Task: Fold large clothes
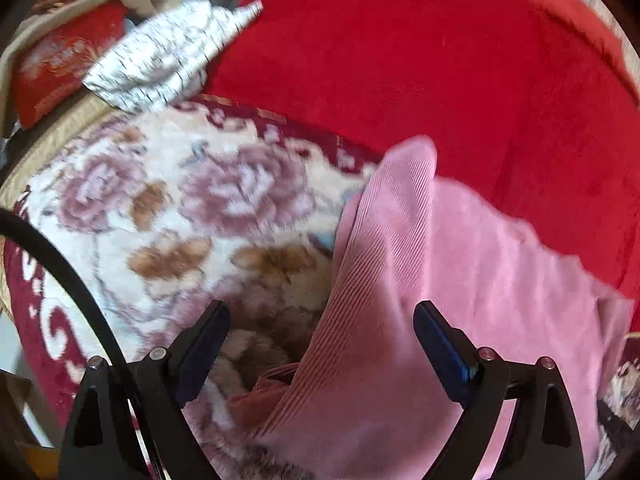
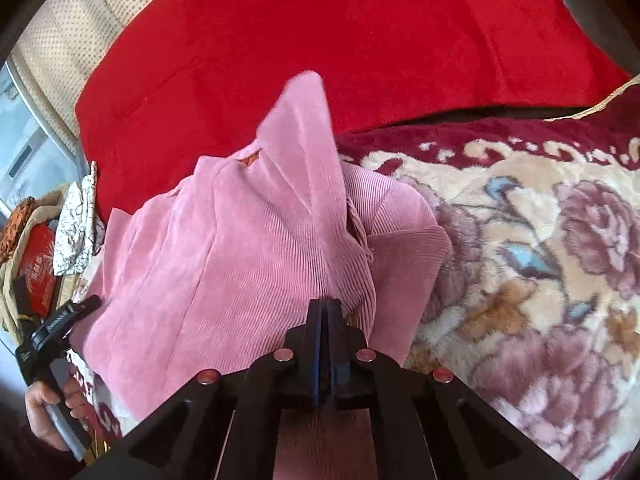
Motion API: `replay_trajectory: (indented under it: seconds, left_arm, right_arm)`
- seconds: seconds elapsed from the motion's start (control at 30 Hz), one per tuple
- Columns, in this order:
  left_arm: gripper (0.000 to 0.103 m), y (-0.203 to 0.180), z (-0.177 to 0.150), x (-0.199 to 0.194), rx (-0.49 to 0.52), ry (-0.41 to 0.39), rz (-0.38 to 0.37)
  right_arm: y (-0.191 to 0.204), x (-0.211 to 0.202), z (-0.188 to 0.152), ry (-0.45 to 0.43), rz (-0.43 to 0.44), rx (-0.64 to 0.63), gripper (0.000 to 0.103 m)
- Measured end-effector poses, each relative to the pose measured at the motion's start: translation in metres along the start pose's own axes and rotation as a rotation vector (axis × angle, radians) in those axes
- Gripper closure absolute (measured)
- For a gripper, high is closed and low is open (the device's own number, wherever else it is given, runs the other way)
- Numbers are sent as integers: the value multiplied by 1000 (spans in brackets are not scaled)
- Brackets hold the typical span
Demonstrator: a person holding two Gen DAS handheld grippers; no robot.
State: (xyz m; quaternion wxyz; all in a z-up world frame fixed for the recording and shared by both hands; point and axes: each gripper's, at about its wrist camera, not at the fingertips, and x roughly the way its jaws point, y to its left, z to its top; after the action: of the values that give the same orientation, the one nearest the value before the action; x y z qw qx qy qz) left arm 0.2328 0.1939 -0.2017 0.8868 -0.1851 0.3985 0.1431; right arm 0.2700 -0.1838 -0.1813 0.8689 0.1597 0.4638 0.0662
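A pink ribbed garment (image 1: 460, 260) lies bunched on a floral plush blanket (image 1: 160, 200). One fold is pulled up into a ridge. In the left wrist view, my left gripper (image 1: 320, 308) is open wide. A ribbed edge of the garment runs between its fingers, and the pads do not touch it. In the right wrist view, my right gripper (image 2: 324, 304) is shut on the pink garment (image 2: 240, 248), and the cloth rises in a tent away from its tips. A hand (image 2: 52, 400) holds the left gripper's handle at the lower left of that view.
A red blanket (image 1: 400, 60) covers the far side of the bed. A white cloth with dark crackle marks (image 1: 168, 56) and a red printed item (image 1: 60, 60) lie at the left edge. A black cable (image 1: 60, 264) curves past the left finger.
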Motion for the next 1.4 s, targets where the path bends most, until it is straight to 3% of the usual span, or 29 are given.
replay_trajectory:
  seconds: [0.1, 0.23, 0.3, 0.43, 0.5, 0.53, 0.67, 0.73, 0.87, 0.97, 1.03, 1.13, 1.27, 1.4]
  left_arm:
    - [9, -4, 0, -15, -12, -40, -34]
    - [9, -33, -7, -10, 99, -20, -74]
    - [9, -46, -11, -3, 147, -6, -49]
    - [9, -55, -12, 16, 230, 7, 53]
    - [6, -48, -12, 32, 225, 46, 94]
    - [5, -42, -10, 39, 205, 62, 79]
    - [5, -27, -2, 40, 107, 75, 39]
    - [5, -29, 0, 27, 109, 20, 39]
    - [5, -37, -2, -5, 128, -64, -31]
    - [5, -42, -11, 2, 145, 1, -20]
    - [5, -47, -22, 22, 216, 99, 53]
    - [5, -51, -27, 16, 266, 65, 69]
    - [5, -47, -27, -18, 207, -21, 0]
    - [5, -55, -39, -46, 194, -76, -97]
  right_arm:
    - [7, -17, 15, -39, 45, 15, 93]
    - [30, -2, 43, -17, 103, -59, 93]
    - [45, 15, 53, 48, 124, -105, 93]
    - [60, 42, 60, 82, 142, -140, 92]
    - [46, 58, 62, 59, 68, -97, 95]
    - [36, 64, 64, 49, 47, -71, 97]
    - [-1, 64, 74, 25, 73, 72, 99]
    - [-4, 50, 71, -17, 37, 76, 93]
    - [8, 27, 56, -36, 125, 2, 93]
    - [10, 24, 43, -8, 136, -7, 93]
    - [-1, 38, 35, 48, 132, 38, 95]
    - [-15, 25, 27, 35, 166, 85, 95]
    - [-11, -11, 11, -54, 194, 21, 93]
    - [0, -33, -8, -73, 264, -33, 93]
